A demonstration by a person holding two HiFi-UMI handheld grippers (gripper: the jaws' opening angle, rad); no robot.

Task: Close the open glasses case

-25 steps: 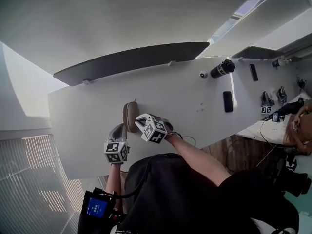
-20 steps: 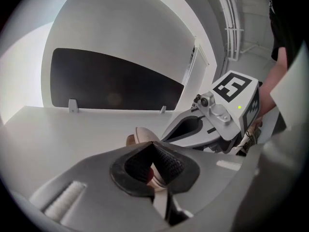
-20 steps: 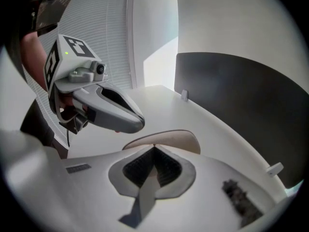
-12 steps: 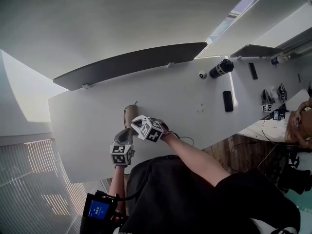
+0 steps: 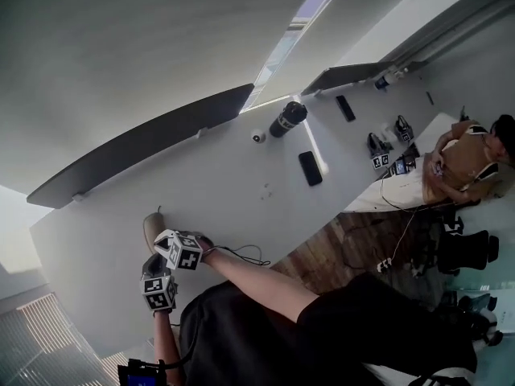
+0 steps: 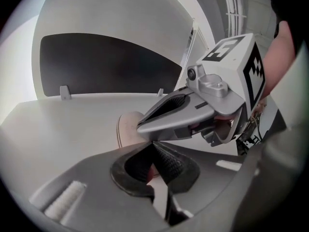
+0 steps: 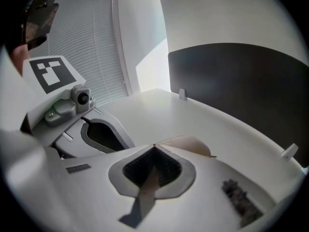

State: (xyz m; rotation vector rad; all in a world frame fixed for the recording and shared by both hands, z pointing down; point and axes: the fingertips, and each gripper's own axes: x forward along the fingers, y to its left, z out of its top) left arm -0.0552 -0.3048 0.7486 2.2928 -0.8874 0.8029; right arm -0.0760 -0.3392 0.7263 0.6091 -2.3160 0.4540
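Matt tan leather-look glasses case; smooth white table.

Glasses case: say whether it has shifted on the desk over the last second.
No. The head view swung, but the case keeps the same spacing from the bottle and from the front edge of the desk.

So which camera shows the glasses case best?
The head view: the glasses case lies nearly whole on the table, though small. The left gripper view shows one end behind the right gripper; the right gripper view, only its top.
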